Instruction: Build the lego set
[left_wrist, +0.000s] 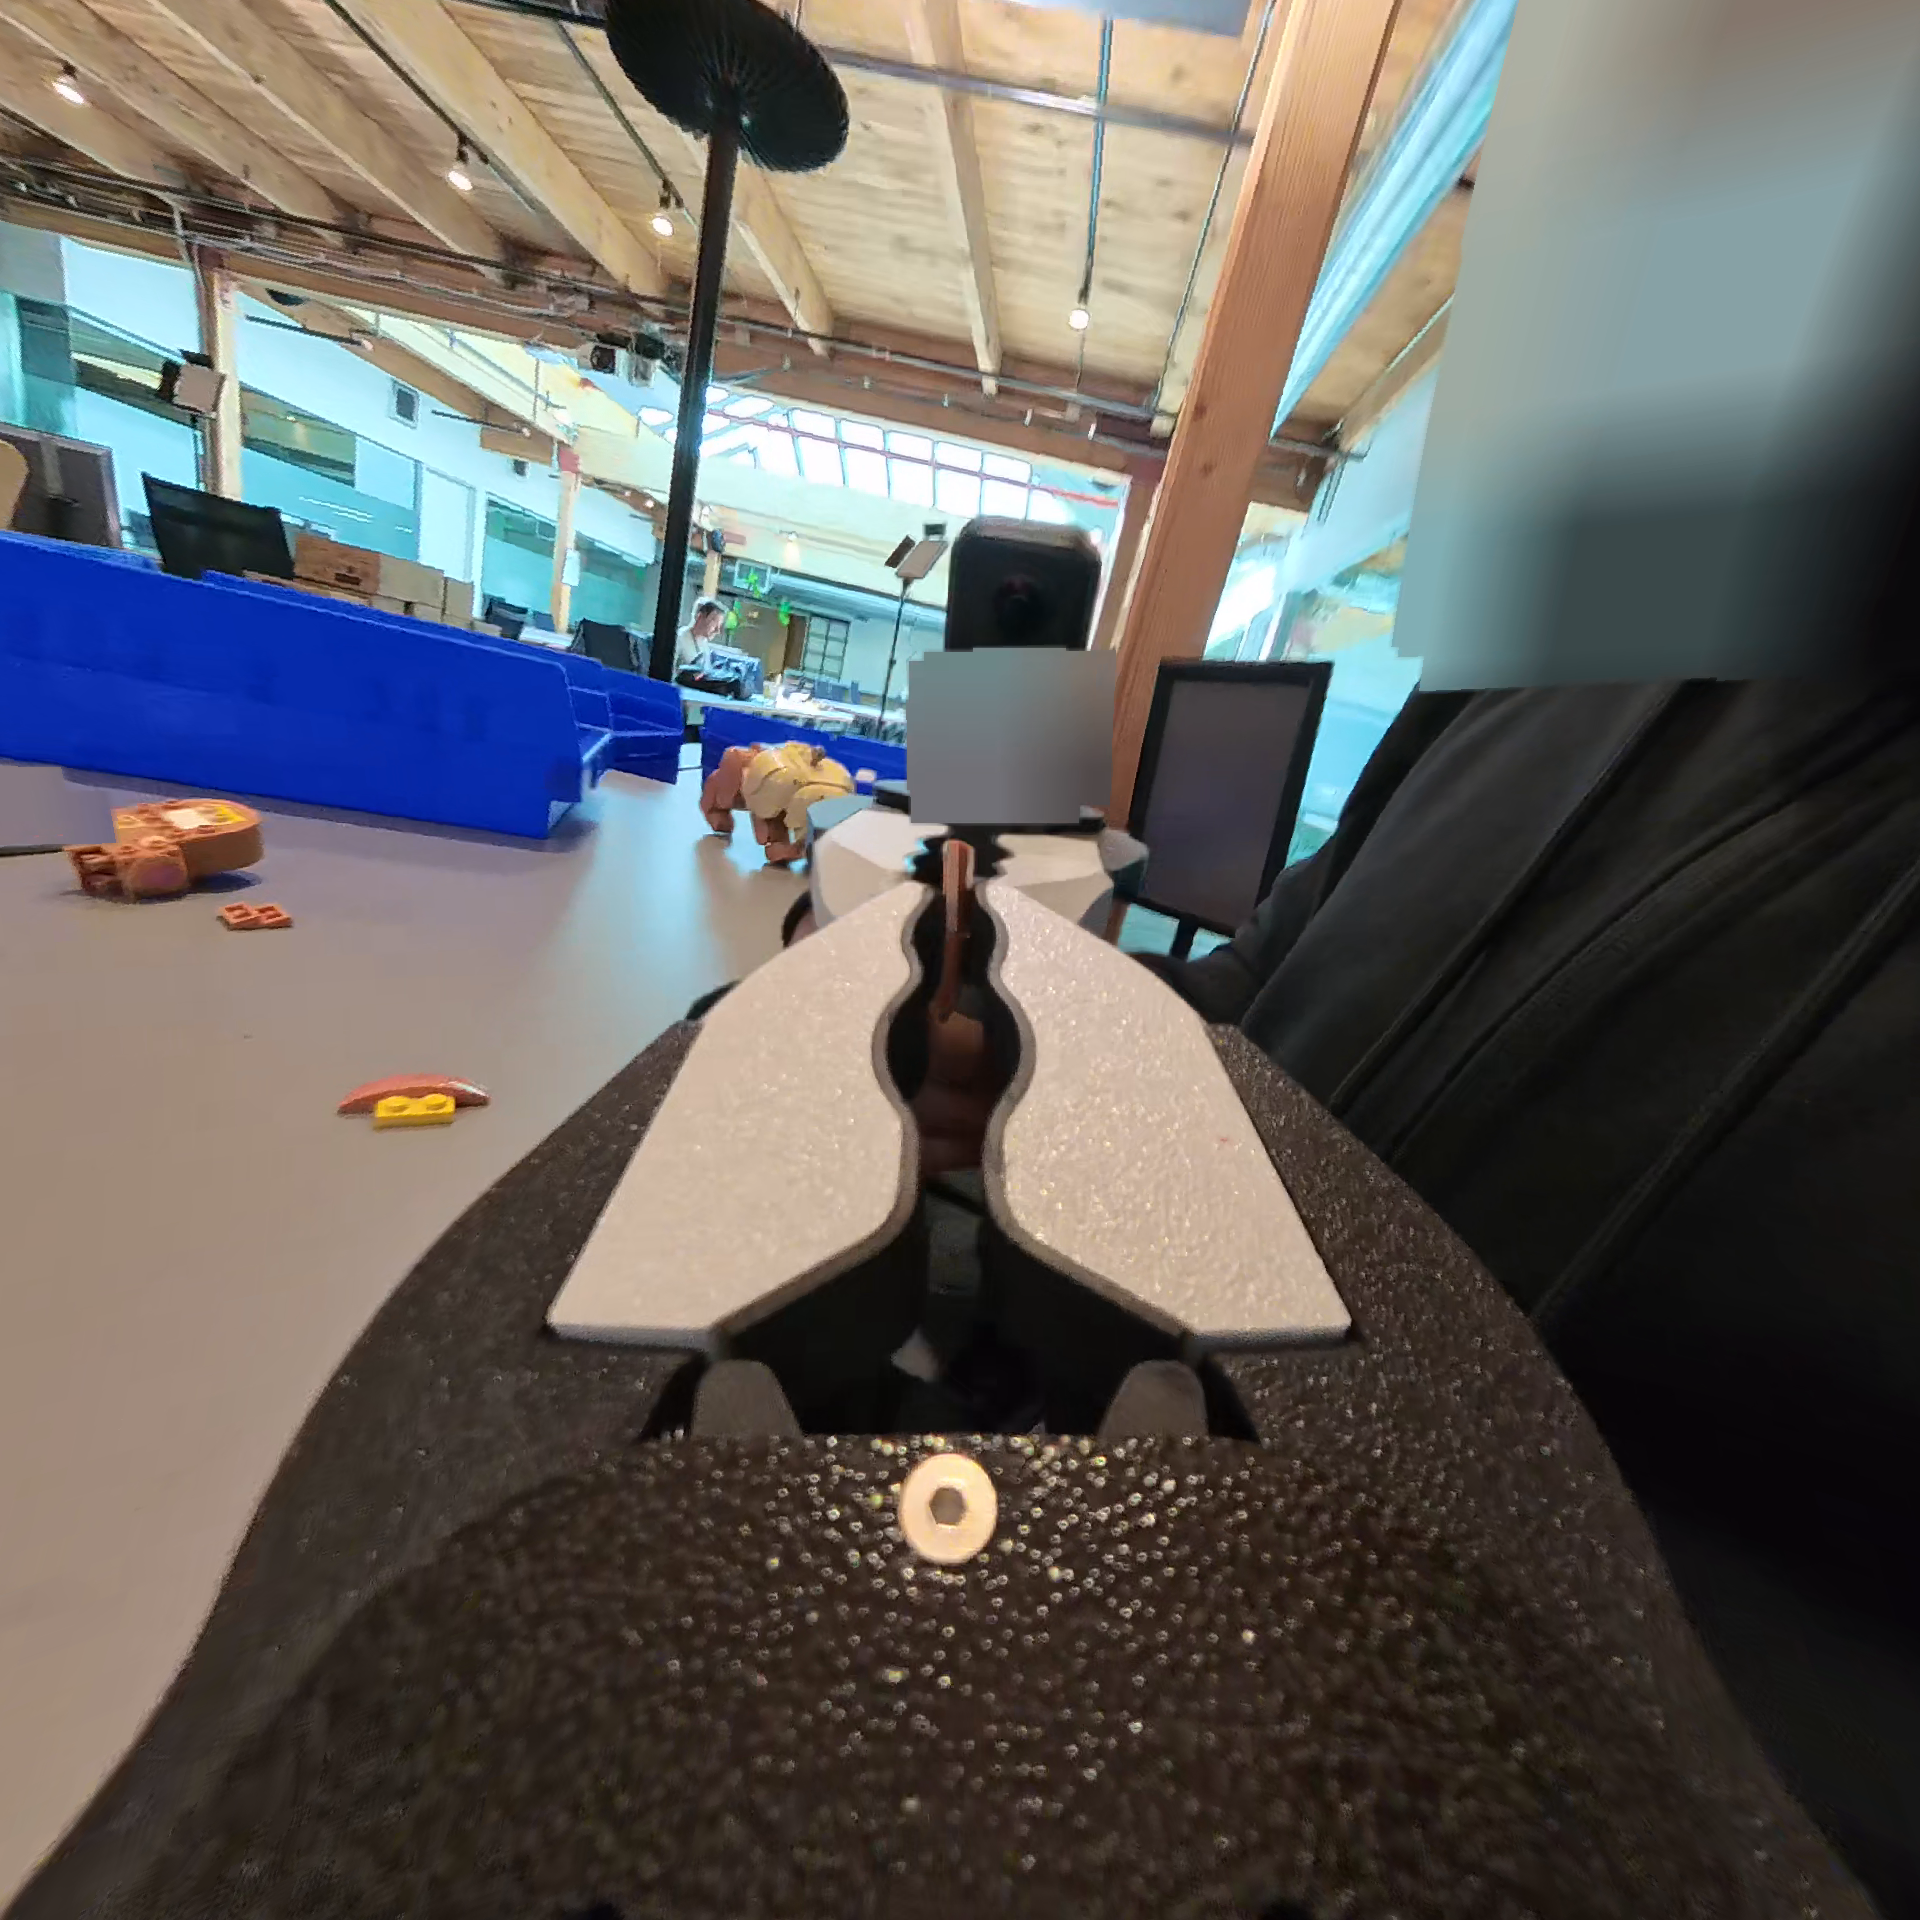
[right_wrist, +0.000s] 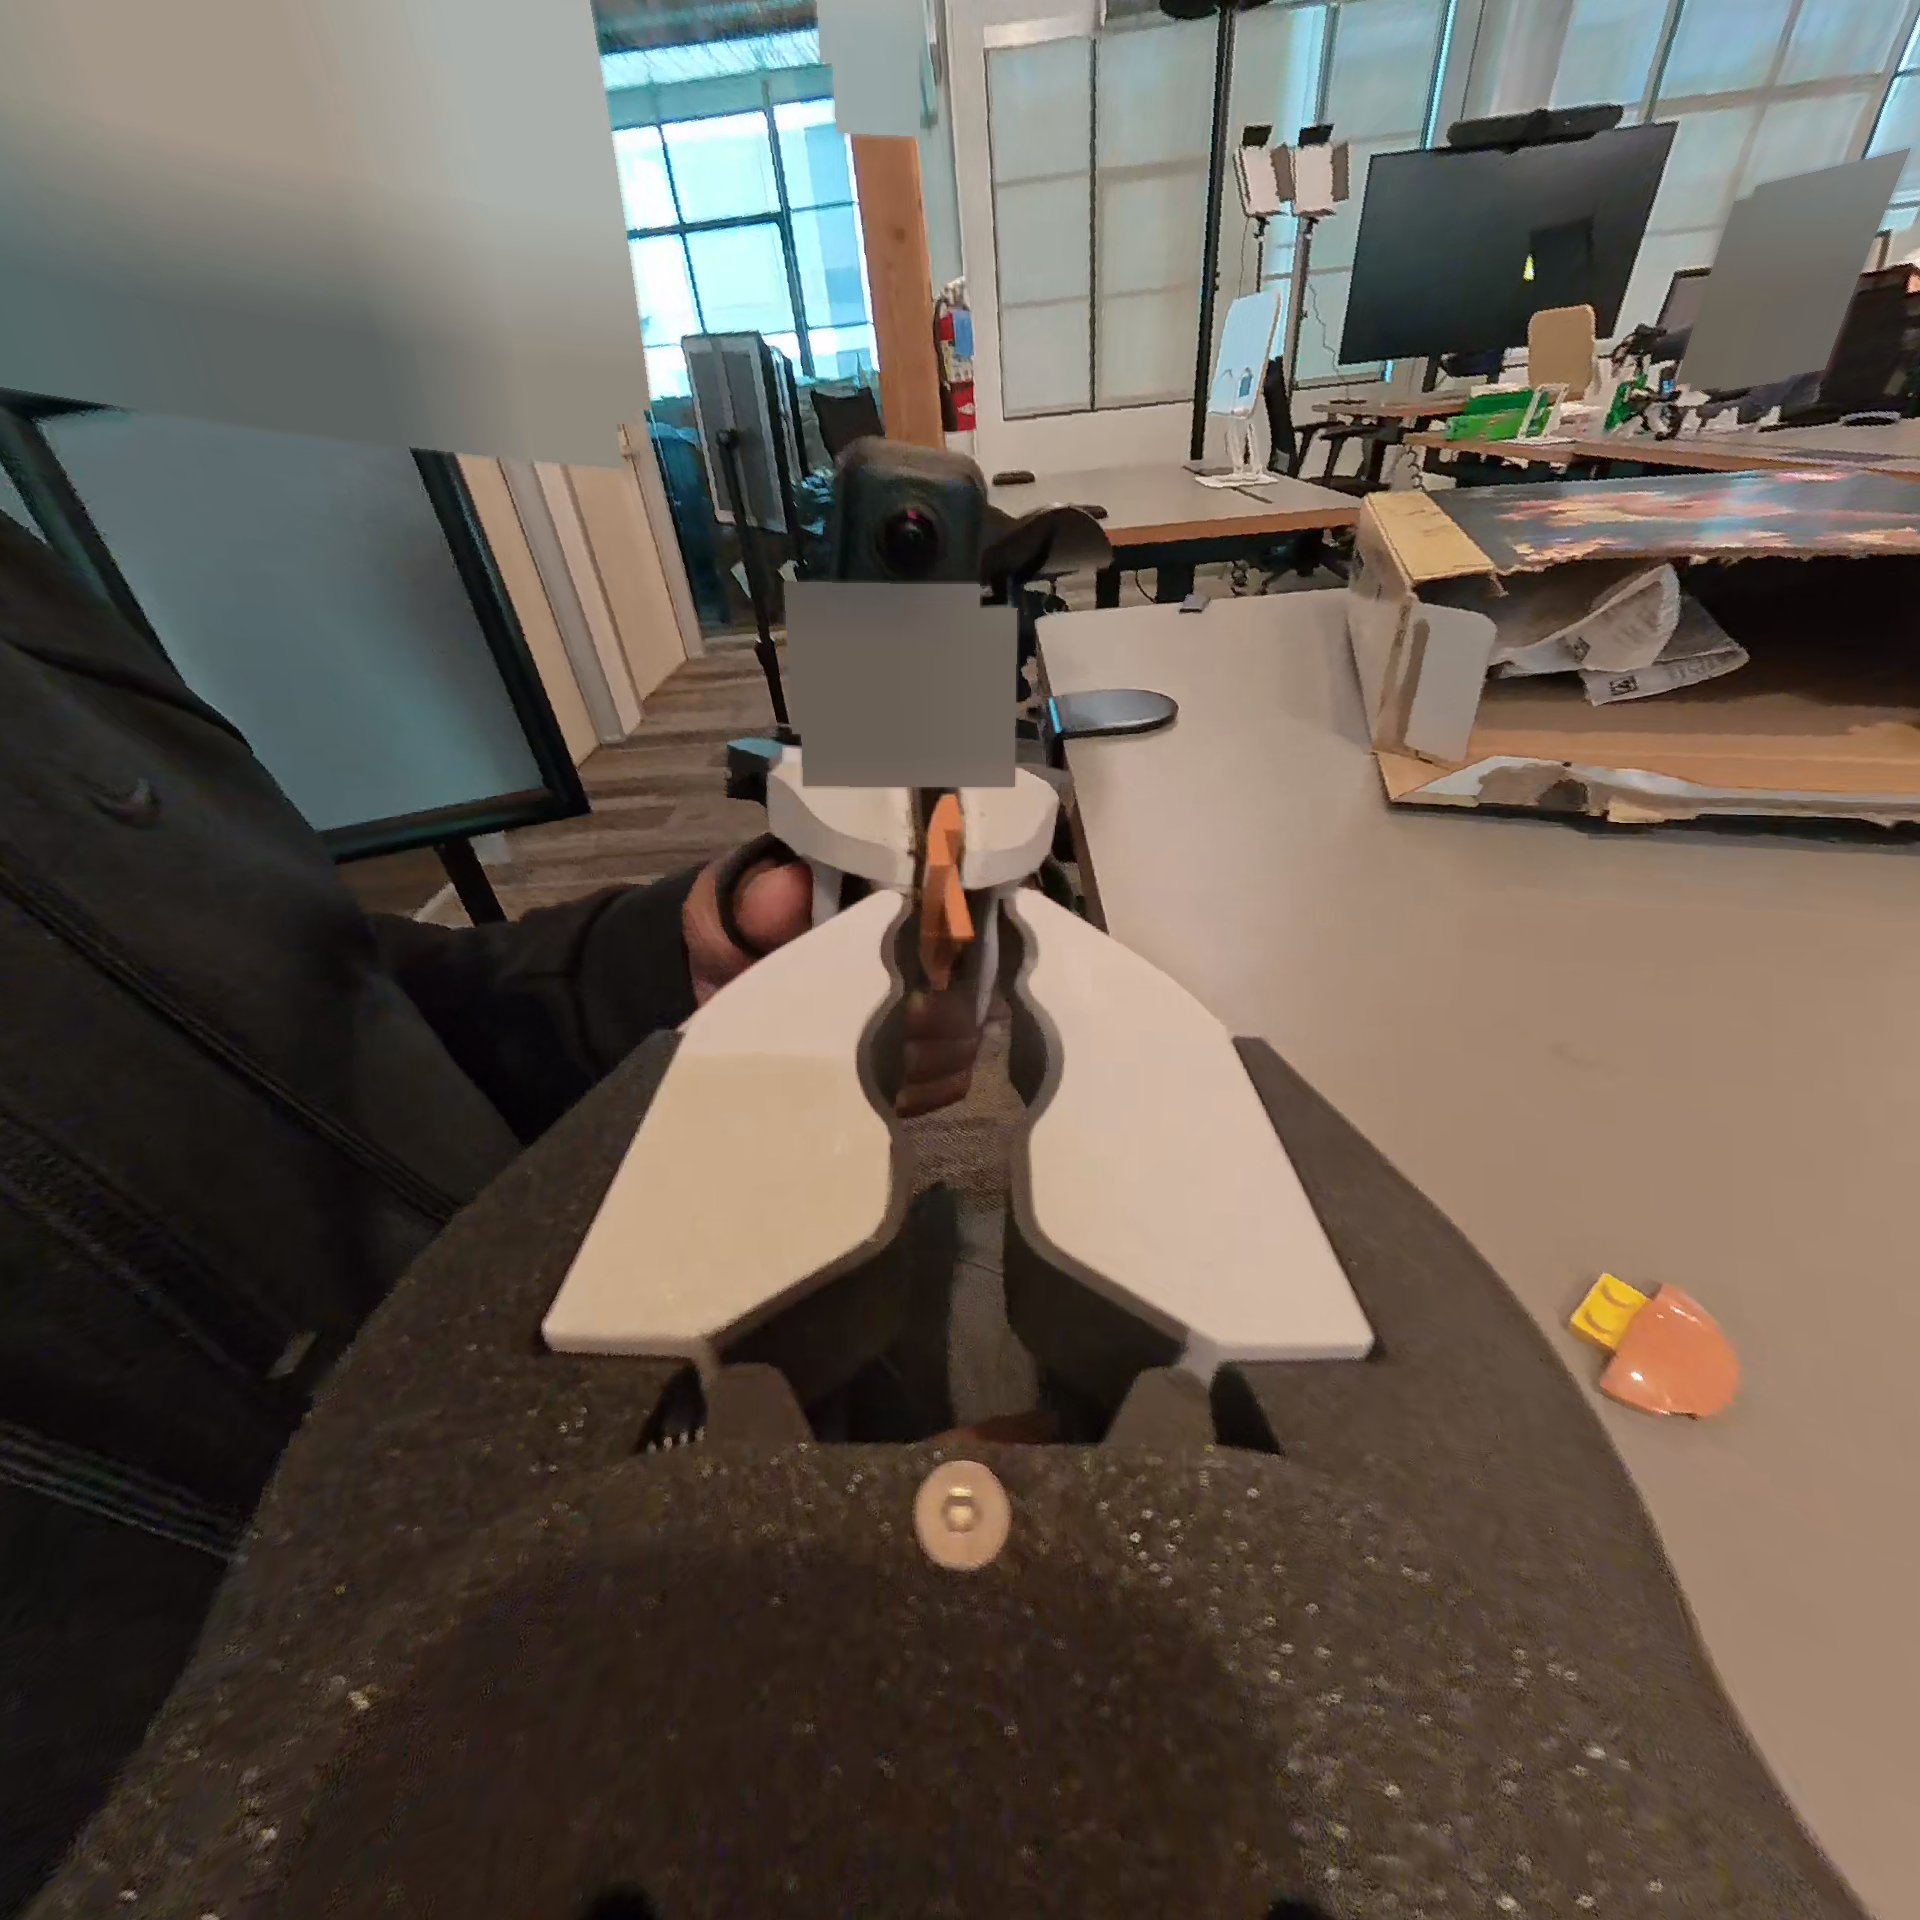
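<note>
The left gripper (left_wrist: 954, 894), with grainy black housing and two matte white wavy-edged fingers (left_wrist: 790, 1122), is pinching a thin brown lego piece (left_wrist: 954, 925) edge-on at its tips, jaws closed onto it; the right gripper (right_wrist: 940, 914), of the same build, is facing it tip to tip, its jaws likewise closing on a flat orange lego plate (right_wrist: 945, 883) standing upright; the two held pieces are meeting in the air just off the near edge of the smooth grey table (left_wrist: 260, 1195); whether they are already joined I cannot tell.

In the left wrist view, four loose groups are lying on the table: one curved brown slope with a small yellow studded plate (left_wrist: 414, 1110) touching it, near left; one small reddish-brown plate (left_wrist: 255, 914) farther off; one rounded tan-and-orange subassembly (left_wrist: 171, 847) at the far left; one tan and brown four-legged lego animal (left_wrist: 784, 790) standing far, beside the blue plastic bins (left_wrist: 312, 717), of which two are showing.

In the right wrist view, the same glossy slope (right_wrist: 1668, 1351) with its yellow plate is sitting at the right, and one torn cardboard box (right_wrist: 1621, 665) is lying open at the far right; a hand (right_wrist: 743, 914) in a black sleeve is gripping the left gripper's handle.
</note>
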